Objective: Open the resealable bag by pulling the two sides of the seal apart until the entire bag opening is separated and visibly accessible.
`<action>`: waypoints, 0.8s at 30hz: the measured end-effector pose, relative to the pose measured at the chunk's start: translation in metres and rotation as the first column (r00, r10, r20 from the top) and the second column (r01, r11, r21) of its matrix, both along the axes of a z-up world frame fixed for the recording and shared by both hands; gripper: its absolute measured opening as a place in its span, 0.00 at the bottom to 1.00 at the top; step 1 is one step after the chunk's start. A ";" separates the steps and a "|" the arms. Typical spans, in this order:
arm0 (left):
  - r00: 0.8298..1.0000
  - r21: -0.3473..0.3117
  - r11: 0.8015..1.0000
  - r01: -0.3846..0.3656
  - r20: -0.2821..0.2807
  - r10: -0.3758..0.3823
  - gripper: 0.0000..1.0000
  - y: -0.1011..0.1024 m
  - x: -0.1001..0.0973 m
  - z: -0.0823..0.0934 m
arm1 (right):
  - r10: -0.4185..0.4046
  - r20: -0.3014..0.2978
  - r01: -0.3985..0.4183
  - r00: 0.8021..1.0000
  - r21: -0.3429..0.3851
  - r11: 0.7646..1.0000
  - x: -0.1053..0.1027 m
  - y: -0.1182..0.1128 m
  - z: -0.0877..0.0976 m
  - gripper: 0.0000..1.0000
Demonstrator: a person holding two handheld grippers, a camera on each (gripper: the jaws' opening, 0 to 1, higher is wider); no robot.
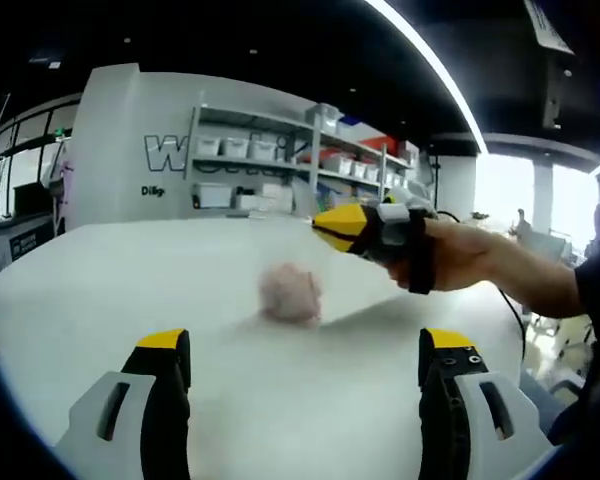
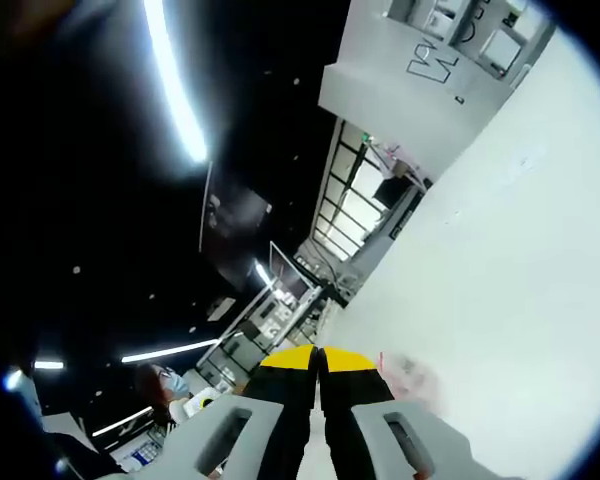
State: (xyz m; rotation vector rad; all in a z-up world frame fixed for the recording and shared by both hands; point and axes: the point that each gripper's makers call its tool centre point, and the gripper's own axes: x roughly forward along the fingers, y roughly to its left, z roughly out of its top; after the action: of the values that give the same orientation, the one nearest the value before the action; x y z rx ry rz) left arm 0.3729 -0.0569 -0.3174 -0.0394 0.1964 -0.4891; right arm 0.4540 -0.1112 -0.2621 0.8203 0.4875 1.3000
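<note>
Bag (image 1: 290,293) on table (image 1: 130,290), ahead of open left claw (image 1: 305,365), untouched

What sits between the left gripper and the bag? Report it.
Nothing visible. Bare table lies between the open left gripper and the blurred bag. The right gripper hovers past the bag, off to one side.

Grey wall (image 1: 120,140) bears a large "W", smaller "Dilig", rest unreadable
</note>
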 end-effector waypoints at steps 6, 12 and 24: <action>1.000 -0.012 1.000 0.008 0.000 -0.008 0.93 -0.008 0.012 -0.001 | -0.001 -0.003 0.001 1.000 0.004 1.000 -0.001 0.000 -0.001 0.00; 1.000 0.008 1.000 0.015 0.004 -0.015 0.92 -0.011 0.021 0.000 | 0.001 -0.005 -0.001 1.000 0.003 1.000 -0.002 0.000 -0.002 0.00; 1.000 0.007 1.000 0.016 0.005 -0.016 0.91 -0.016 0.041 -0.001 | -0.002 -0.008 0.003 1.000 0.004 1.000 0.002 0.000 0.000 0.00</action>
State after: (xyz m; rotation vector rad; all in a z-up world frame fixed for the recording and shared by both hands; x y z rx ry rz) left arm 0.4137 -0.0731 -0.3184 -0.0297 0.1939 -0.5044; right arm 0.4558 -0.1117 -0.2623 0.8289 0.4900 1.2963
